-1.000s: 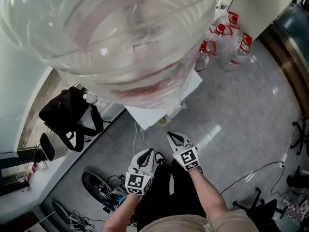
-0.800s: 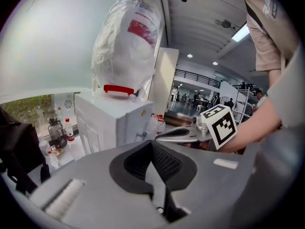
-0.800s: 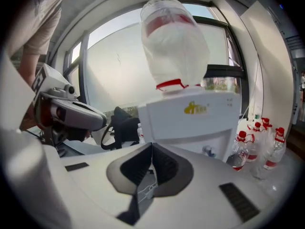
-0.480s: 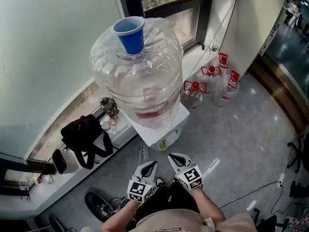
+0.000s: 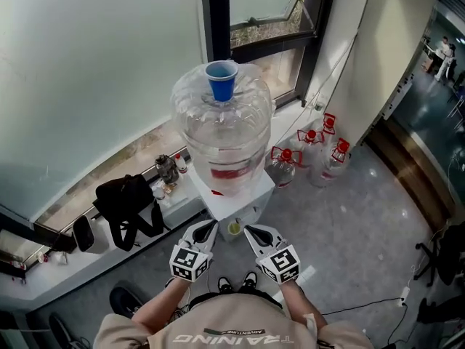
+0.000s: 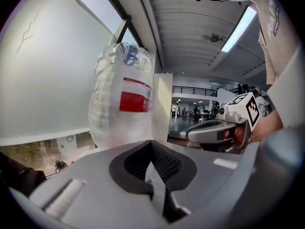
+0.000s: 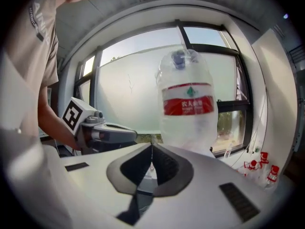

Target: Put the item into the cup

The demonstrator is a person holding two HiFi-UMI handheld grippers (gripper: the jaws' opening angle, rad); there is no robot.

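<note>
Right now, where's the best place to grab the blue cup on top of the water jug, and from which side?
Take the blue cup by its tapered side wall, just under the rim, coming in level from your side. It stands upright, mouth up, on the top of the water jug, with the window close behind, so the near side looks the most open.

water jug point(image 5: 221, 140) ahead; bare floor point(image 5: 363, 213) right

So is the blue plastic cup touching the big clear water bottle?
Touching. The head view shows the blue plastic cup standing upright on top of the big clear water bottle, with no gap under it.
</note>
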